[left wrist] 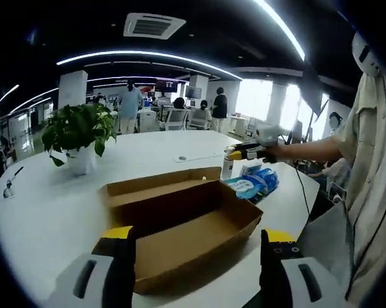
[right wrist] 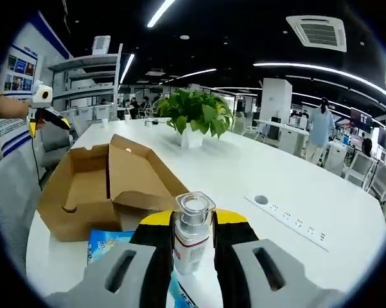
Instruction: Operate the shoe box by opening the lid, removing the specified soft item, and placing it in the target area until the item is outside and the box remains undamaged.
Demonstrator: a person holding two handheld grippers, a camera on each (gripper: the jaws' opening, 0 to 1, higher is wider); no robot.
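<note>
The brown cardboard shoe box (left wrist: 186, 224) lies open on the white table (left wrist: 51, 212), its lid folded back and its inside bare. My left gripper (left wrist: 196, 256) hovers at the box's near side, jaws wide apart and open. My right gripper (right wrist: 193, 221) is shut on a small white bottle (right wrist: 191, 247) with a clear cap, held upright. In the left gripper view that gripper (left wrist: 247, 151) and bottle (left wrist: 228, 165) sit past the box's far right corner. Soft blue packets (left wrist: 255, 184) lie beside the box; one packet (right wrist: 106, 247) shows under my right jaws. The box (right wrist: 96, 186) is left of them.
A potted green plant (left wrist: 80, 131) (right wrist: 196, 115) stands further along the table. A flat socket strip (right wrist: 289, 218) is set into the tabletop. A person's sleeve and body (left wrist: 372, 167) stand at the table's edge. Chairs, desks and people fill the office behind.
</note>
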